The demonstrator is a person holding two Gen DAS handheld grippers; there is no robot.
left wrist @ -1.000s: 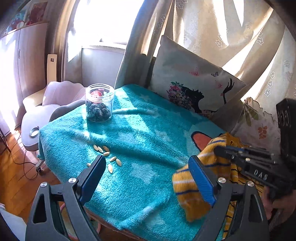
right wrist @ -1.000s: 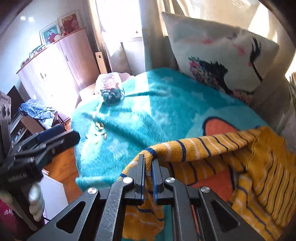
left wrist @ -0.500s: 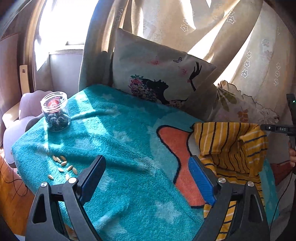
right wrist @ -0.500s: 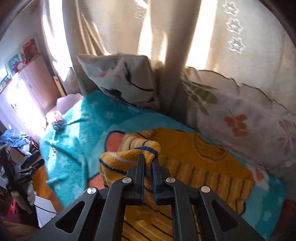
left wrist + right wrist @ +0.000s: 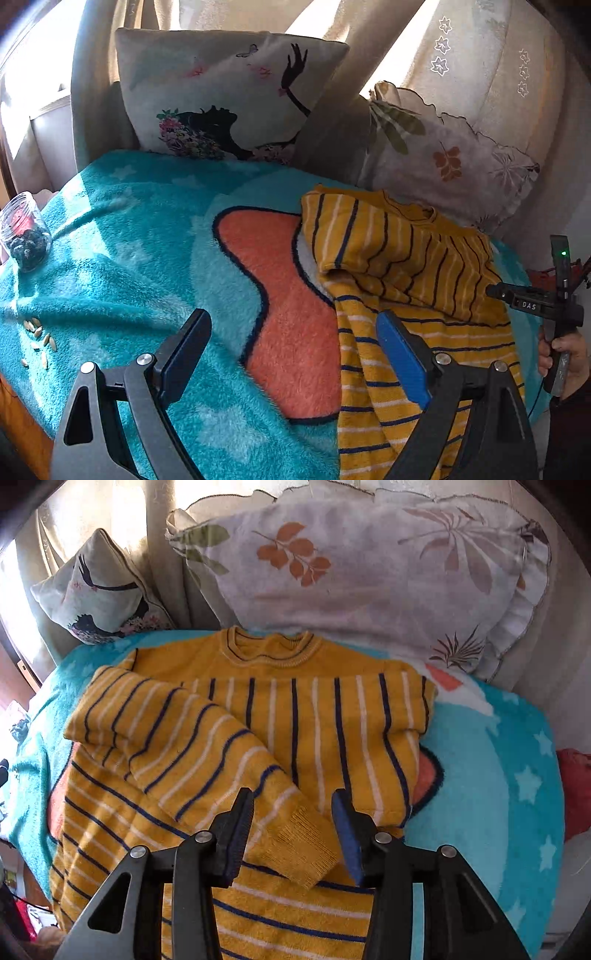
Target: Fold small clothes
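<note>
Sweater: a yellow striped sweater (image 5: 306, 716) lay on the teal blanket (image 5: 122, 236) of the bed, toward the bed's right side, with its collar up near the leaf-print pillow (image 5: 369, 572) at the head edge.

Sleeve: one sleeve (image 5: 207, 760) was folded slantwise across the chest; its long axis ran from the shoulder on the left of the right wrist view down to the ribbed cuff (image 5: 303, 845).

Right gripper: the right gripper (image 5: 293, 836) was spread partway, holding nothing; the cuff lay between and just under its two pads, apparently not pinched.

Left gripper: the left gripper (image 5: 291, 356) was spread wide and held nothing. It hung over the orange patch of the blanket, with its right pad at the sweater's near side edge.

Key relation: the other shoulder and the sweater's right side lay up and to the right of the right gripper, nearer to that hand than to the left one. The lower body trailed toward the foot edge, below both grippers.

Judged step: one sleeve fold looked complete; the far side probably comes next, and the right hand seemed better placed for it.

Elsewhere: a glass jar (image 5: 24, 236) and scattered seeds (image 5: 38, 339) sat near the bed's left edge, well apart from the sweater. A cushion with a dark figure print (image 5: 221, 92) leaned at the head.
</note>
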